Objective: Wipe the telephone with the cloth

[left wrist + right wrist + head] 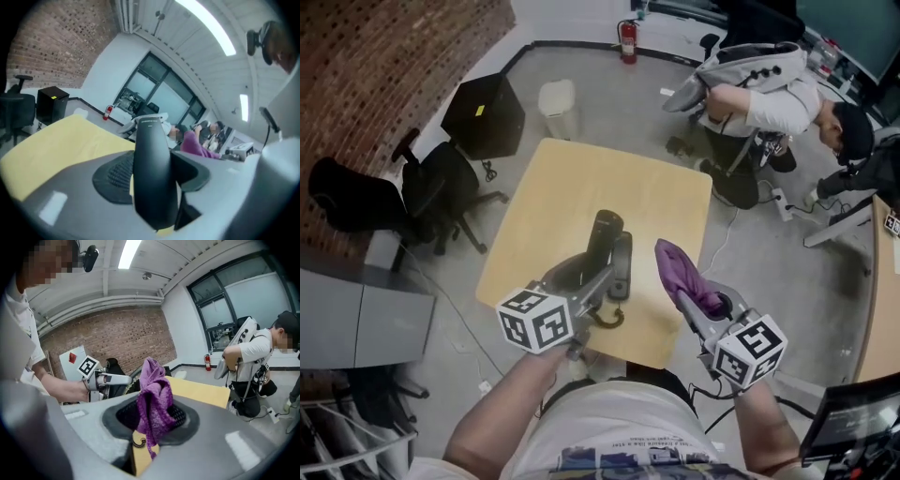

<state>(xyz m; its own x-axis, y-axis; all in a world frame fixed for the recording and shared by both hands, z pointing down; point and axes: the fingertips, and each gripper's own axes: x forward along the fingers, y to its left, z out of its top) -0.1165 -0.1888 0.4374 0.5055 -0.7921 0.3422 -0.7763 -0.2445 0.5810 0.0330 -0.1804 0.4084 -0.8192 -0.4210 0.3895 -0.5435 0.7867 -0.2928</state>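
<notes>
The left claw (602,270) was clamped on the black telephone handset (151,164), its two pads pressed against the handset's sides. The handset stood nearly upright between the jaws and rose well past their tips. A dark coiled cord (606,321) hung just under that claw, close to its marker cube. To the right of it, and apart from it, the right claw (694,298) was closed on a bunched purple cloth (154,404). The cloth's upper folds stood up beyond the jaws and a loose tail dangled below them. Cloth and handset were near each other but not touching. Both claws were held above the near edge of the pale wooden worktop (581,178), which stretched away ahead of them. Beyond the worktop, ahead of the left claw, stood a white bin (560,108) and a black box (485,115). Farther ahead of the right claw, a person (759,94) bent over on the grey floor.
</notes>
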